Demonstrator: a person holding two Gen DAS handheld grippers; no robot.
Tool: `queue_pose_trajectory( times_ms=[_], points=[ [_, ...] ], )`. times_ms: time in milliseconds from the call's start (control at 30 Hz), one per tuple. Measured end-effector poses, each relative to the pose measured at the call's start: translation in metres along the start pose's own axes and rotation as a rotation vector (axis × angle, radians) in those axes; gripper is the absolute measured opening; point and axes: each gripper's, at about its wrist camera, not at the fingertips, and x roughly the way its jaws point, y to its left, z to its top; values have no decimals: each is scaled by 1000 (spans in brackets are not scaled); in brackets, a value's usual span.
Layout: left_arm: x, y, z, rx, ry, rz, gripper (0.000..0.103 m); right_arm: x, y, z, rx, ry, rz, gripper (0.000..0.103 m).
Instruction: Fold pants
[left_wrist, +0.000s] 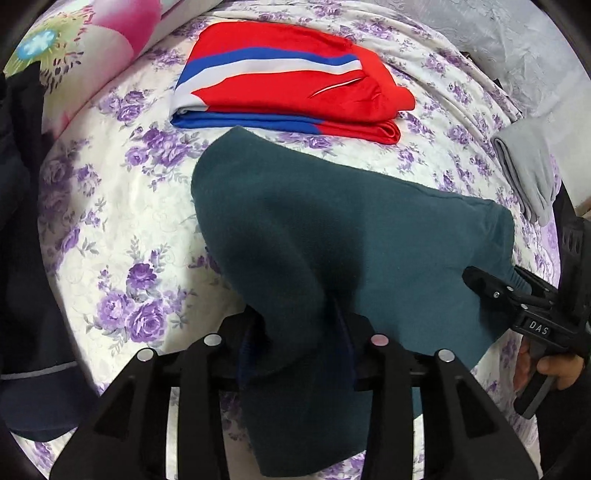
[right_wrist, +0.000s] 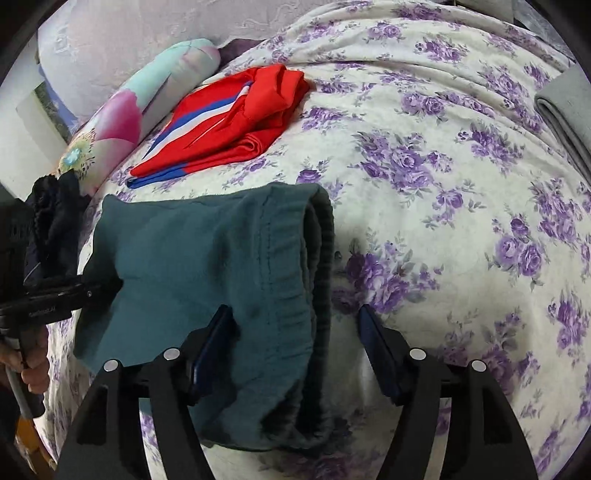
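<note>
1. Folded teal pants (right_wrist: 207, 258) lie on a bed with a purple-floral bedspread (right_wrist: 443, 184).
2. Left gripper (left_wrist: 301, 343) fingers are clamped on the pants.
3. Right gripper (right_wrist: 295, 332) fingers stand apart around the waistband edge.
4. Folded red garment (left_wrist: 288, 96) lies beyond.

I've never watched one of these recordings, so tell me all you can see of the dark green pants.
The dark green pants look like soft fleece, teal-green, with a ribbed elastic waistband. They are partly folded over the floral bedspread. The left gripper is shut on one part; the right gripper is open around the waistband.
</note>
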Motion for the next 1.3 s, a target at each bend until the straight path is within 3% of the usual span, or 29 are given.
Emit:
queue_pose_trajectory(
  times_ms=[67, 133, 167, 200, 300, 367, 500, 833, 1300],
  points=[
    [0, 1, 1, -17, 10, 4, 40, -1, 0, 0, -15, -3, -11, 79],
    [-3, -2, 3, -29, 22, 46, 53, -6, -2, 1, 11, -2, -15, 79],
    [-6, -4, 3, -34, 27, 96, 69, -11, -3, 0, 36, 1, -25, 80],
    [-11, -4, 2, -37, 19, 125, 75, -16, -4, 1, 53, 1, -34, 80],
    [-31, -11, -6, -42, -16, 141, 76, -49, 1, -2, 82, -41, -69, 89],
    [-46, -17, -13, -48, -35, 146, 83, -69, 7, -5, 66, -76, -104, 95],
    [-77, -28, -28, -52, -75, 164, 93, -102, 22, -16, 48, -95, -166, 96],
    [-133, -55, -69, -36, -129, 190, 96, -162, 69, -59, 31, -120, -201, 99],
    [-185, -80, -109, 65, -189, 188, 97, -220, 111, -100, 37, -203, -244, 99]
  ],
)
